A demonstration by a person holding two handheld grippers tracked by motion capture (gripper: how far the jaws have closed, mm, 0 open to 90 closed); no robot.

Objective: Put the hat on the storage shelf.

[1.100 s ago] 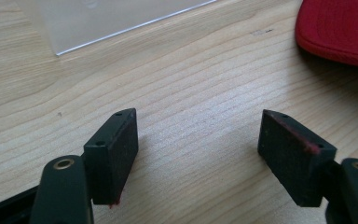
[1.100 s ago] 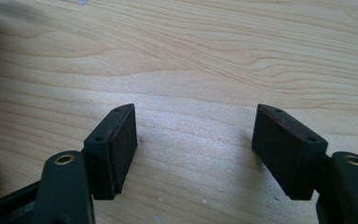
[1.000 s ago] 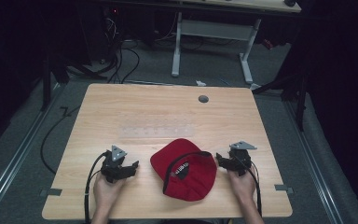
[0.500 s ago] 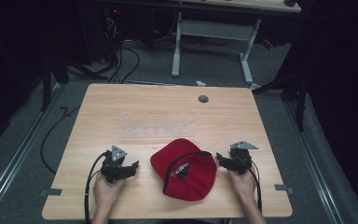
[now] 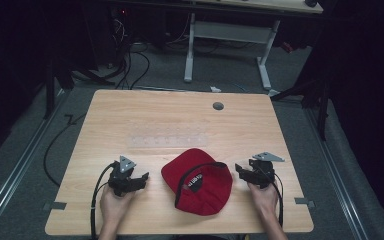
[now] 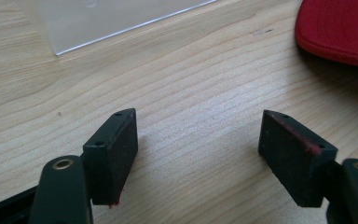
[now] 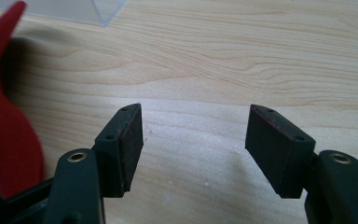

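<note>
A red cap (image 5: pixel 198 180) lies near the front edge of the wooden bench (image 5: pixel 170 115), between the left gripper (image 5: pixel 139 181) and the right gripper (image 5: pixel 241 170). Its long axis runs slightly diagonally, from far-left to near-right. A white label inside shows writing (too small to read). Both grippers rest spread wide, holding nothing. A clear plastic sheet (image 5: pixel 170 140) lies just behind the cap, faint and hard to make out.

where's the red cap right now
In the high view the red cap lies near the table's front edge, between the left gripper and the right gripper, just in front of a clear plastic sheet.
</note>
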